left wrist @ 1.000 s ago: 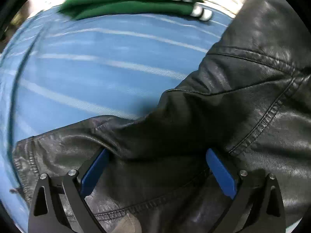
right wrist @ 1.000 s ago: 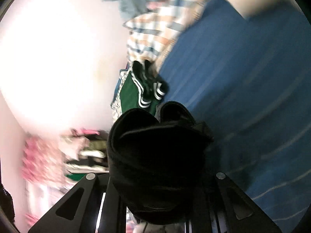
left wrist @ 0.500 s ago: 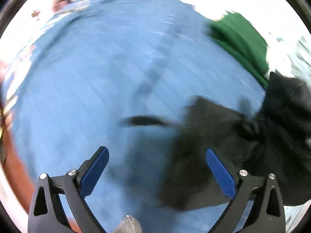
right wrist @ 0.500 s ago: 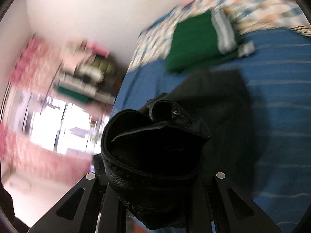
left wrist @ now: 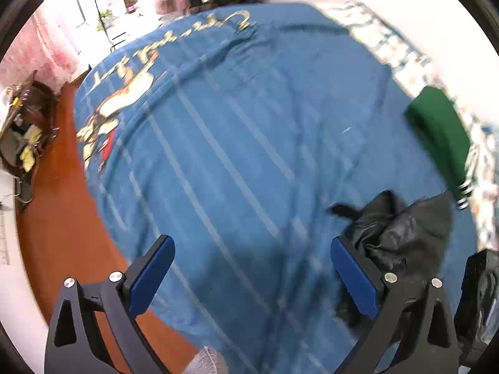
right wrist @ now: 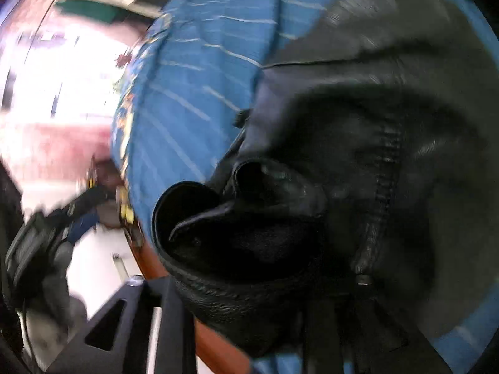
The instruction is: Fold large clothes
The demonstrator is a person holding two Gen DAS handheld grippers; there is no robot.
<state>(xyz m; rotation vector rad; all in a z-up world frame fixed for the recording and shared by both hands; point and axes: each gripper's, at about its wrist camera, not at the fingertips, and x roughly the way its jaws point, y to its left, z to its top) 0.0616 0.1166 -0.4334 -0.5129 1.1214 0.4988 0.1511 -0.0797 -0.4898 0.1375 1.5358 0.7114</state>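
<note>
A wide bed covered by a blue bedspread [left wrist: 237, 143] with pale thin stripes and a gold-and-white printed emblem near its far left corner fills most of the left wrist view. Beside the bed runs an orange-brown wooden floor [left wrist: 59, 233], where a dark open bag [left wrist: 25, 134] with yellow bits inside sits at the left edge.

A crumpled black leather jacket [left wrist: 402, 237] lies on the bedspread at the right side of the bed; in the right wrist view the same jacket [right wrist: 374, 143] spreads over the blue cover, its stitched seam running down the middle. Beyond it, near the patterned edge of the bed, rests a folded green garment [left wrist: 439, 134] with white-striped cuffs, close to the jacket but whether touching it I cannot tell.

The left tongs [left wrist: 249, 277] hang above the bedspread with their blue-padded fingers [left wrist: 149, 277] spread wide and nothing between them; the right-hand finger sits in front of the jacket's edge. The right tongs [right wrist: 249, 283] are clamped on a bunched fold of the jacket, a thick roll of leather with dark lining bulging out just ahead of the black frame.
</note>
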